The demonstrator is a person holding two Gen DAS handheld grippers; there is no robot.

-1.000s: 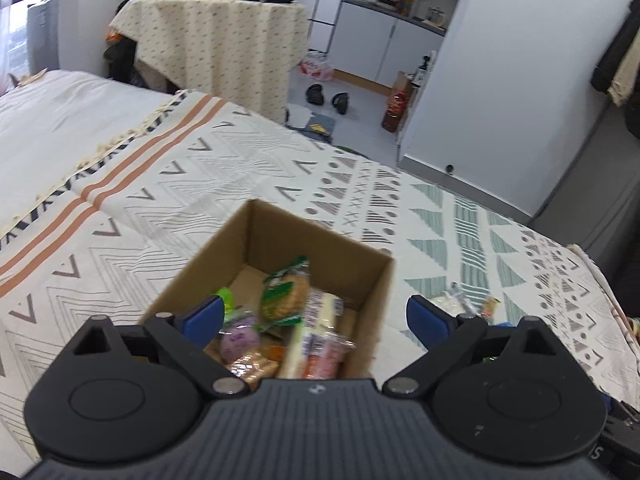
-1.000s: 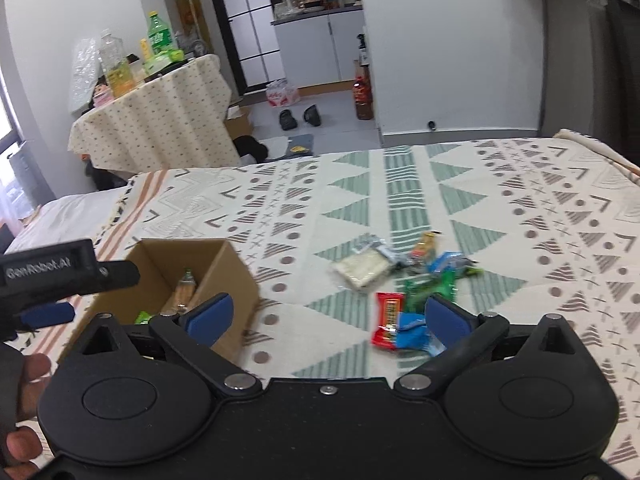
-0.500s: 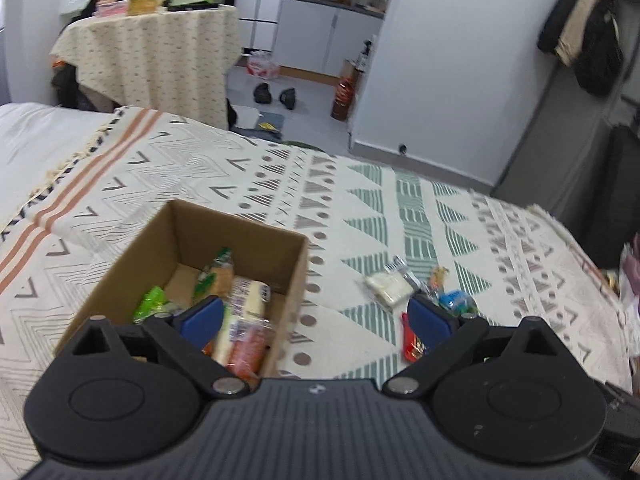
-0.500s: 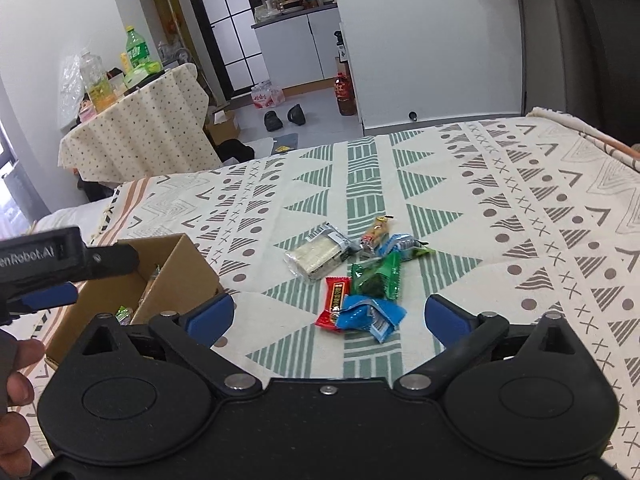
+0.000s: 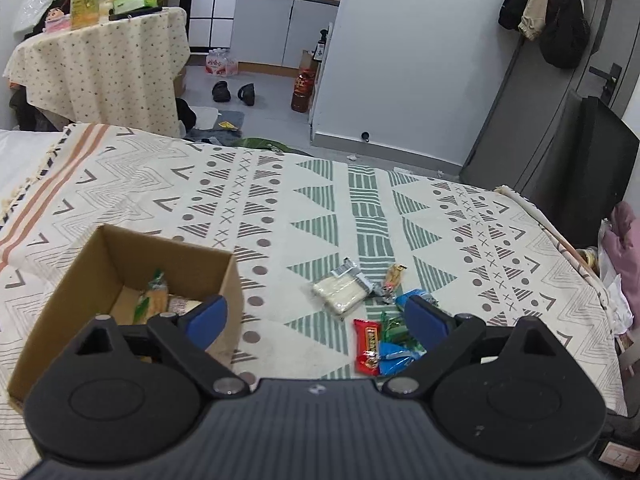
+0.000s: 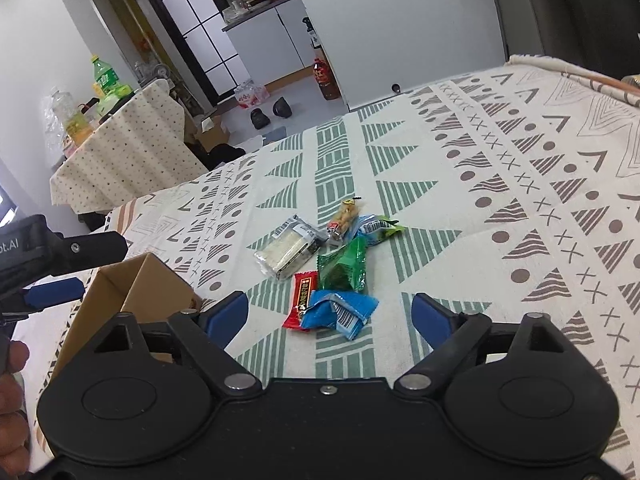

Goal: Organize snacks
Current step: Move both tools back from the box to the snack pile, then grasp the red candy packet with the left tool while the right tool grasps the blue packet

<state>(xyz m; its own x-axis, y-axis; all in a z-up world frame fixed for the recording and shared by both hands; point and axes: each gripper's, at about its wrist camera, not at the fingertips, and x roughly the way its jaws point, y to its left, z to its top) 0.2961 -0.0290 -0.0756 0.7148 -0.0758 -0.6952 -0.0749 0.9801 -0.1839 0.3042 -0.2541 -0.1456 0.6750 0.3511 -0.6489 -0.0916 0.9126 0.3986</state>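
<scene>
Left tongs (image 5: 314, 322) swung away from brown cardboard box (image 5: 120, 276), now spread and empty; right tongs (image 6: 330, 312) lowered, spread, empty, toward loose wrapped snack pile (image 6: 328, 256) on patterned bedspread (image 6: 500, 208). Next pickup judged imminent; box partly filled.

The left gripper's body hides the near wall of the box (image 5: 80, 264) and most of the snacks inside. In the right wrist view, only a sliver of the hand (image 6: 10, 400) shows at the frame's edge. Print on the red wrapper (image 6: 303, 298) is too small to read.
</scene>
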